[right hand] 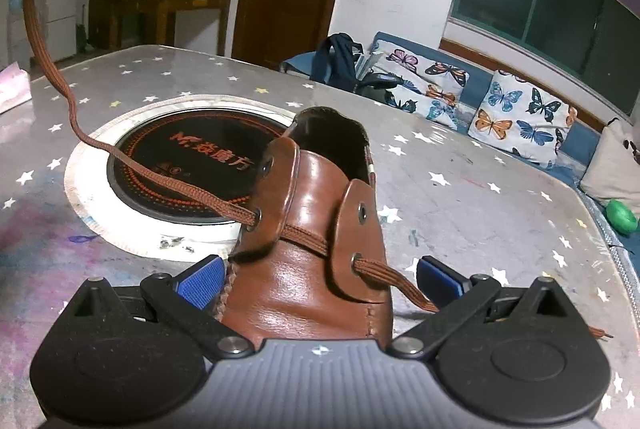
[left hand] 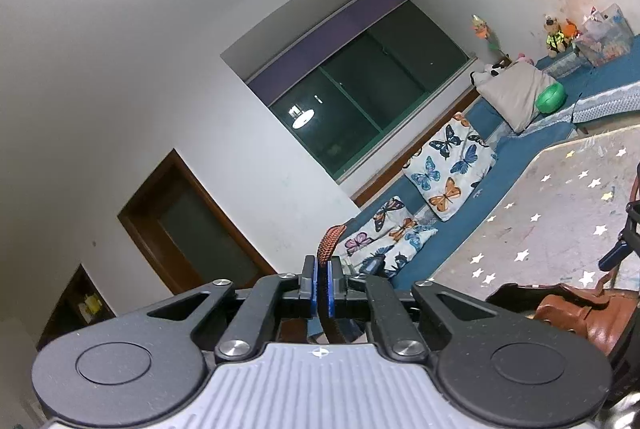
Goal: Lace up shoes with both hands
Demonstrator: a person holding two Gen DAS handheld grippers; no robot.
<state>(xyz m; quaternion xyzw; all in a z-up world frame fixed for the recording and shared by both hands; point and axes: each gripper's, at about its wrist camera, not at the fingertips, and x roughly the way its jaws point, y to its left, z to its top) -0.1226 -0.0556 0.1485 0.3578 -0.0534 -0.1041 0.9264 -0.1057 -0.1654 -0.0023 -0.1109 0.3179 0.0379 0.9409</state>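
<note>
Both tongs are at work on one brown leather shoe (right hand: 308, 249), which stands on the star-patterned table (right hand: 460, 213), just beside a round black hob plate (right hand: 160, 165) set into it; the right gripper (right hand: 318, 279) has its blue pads spread as wide as they go, one on each side of the shoe's front, neither seeming to press the leather, so it frames the shoe rather than grips it; the left gripper (left hand: 321, 287) is pinched together on the brown lace (left hand: 326, 249), whose woven end stands up above the pads. Judging by the eyelets, the lacing has only begun: the lace crosses once between the lowest pair, then one long length runs from the left-side eyelet (right hand: 256, 217) across the hob plate and up out of the right wrist view, while a short tail (right hand: 400, 285) leaves the right-side eyelet and trails on the table; the upper eyelets, one on each flap, look empty; those and any tying are still to do.
</note>
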